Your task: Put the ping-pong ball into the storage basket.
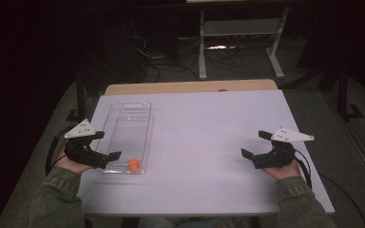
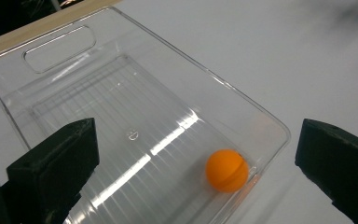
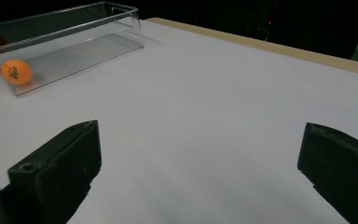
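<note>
I judge the ball (image 1: 133,164) to be very light, hard and smooth, so it will roll and slip away at the smallest push. I would take it across its widest part, one jaw on each side, and close slowly; too much force could dent it or shoot it out.

The ball lies inside the clear bin (image 1: 145,124), in the near corner, touching or almost touching the end wall. The bin itself stands on the left part of the table (image 1: 209,142). In the left gripper view the ball (image 2: 226,170) is at about 1 o'clock from the jaws, a little toward the right jaw, and lower than they are.

My left gripper (image 1: 107,145) is released, jaws wide apart, hovering just beside the near end of the bin with the ball at about 4 o'clock from its tips in the high view. My right gripper (image 1: 253,144) is also released and holds nothing; it is well apart from the ball, which I see at 10 o'clock in its own view (image 3: 17,71).
</note>
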`<state>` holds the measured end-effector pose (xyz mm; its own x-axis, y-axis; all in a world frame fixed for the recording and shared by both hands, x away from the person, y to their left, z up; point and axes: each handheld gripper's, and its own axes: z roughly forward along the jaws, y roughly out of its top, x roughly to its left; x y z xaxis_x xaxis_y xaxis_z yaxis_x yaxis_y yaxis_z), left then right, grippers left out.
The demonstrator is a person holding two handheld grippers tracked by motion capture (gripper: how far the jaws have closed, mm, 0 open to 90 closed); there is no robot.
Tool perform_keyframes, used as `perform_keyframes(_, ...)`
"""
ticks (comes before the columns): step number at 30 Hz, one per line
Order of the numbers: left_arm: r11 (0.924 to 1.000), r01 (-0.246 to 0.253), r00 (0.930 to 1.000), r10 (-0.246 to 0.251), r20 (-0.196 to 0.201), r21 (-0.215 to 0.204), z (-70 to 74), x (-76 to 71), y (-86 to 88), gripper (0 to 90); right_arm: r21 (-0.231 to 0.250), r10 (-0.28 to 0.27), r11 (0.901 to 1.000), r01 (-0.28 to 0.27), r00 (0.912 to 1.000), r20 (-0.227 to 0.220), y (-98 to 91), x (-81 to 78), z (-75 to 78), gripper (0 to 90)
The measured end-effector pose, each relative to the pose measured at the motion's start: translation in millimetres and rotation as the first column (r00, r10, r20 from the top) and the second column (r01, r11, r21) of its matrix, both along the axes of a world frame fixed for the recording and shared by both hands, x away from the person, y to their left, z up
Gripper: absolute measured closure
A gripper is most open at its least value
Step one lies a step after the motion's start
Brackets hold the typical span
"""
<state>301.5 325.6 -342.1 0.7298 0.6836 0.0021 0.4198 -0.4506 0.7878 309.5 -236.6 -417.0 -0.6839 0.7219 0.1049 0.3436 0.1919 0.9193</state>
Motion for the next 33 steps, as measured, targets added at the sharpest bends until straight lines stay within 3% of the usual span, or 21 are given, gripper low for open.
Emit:
perform_keyframes(9, 0.9985, -0.037, 0.9981, 0.039, 0.047, -0.04, -8.9, -8.0, 11.6, 0.0, 0.002, -0.001, 1.0, 0.001, 1.0, 0.004, -0.4, -0.4, 0.4, 0.0)
perform_keyframes(18, 0.9944, -0.057, 0.9959, 0.063, 0.065, -0.089, -18.5, -15.2, 20.2, 0.0, 0.002, 0.0, 1.0, 0.0, 1.0, 0.0, -0.2, -0.3, 0.1, 0.0)
perform_keyframes(29, 0.99, -0.074, 0.9932, 0.084, 0.08, -0.12, -35.4, -20.4, 25.4, 0.0, 0.002, 0.004, 1.0, -0.004, 1.0, -0.001, 0.3, -0.5, -0.2, 0.0)
perform_keyframes(33, 0.9914, -0.057, 0.9936, 0.068, 0.09, -0.118, -40.9, -23.1, 22.7, 0.0, 0.0, 0.006, 1.0, -0.006, 1.0, 0.0, 0.5, -0.6, -0.3, 0.0)
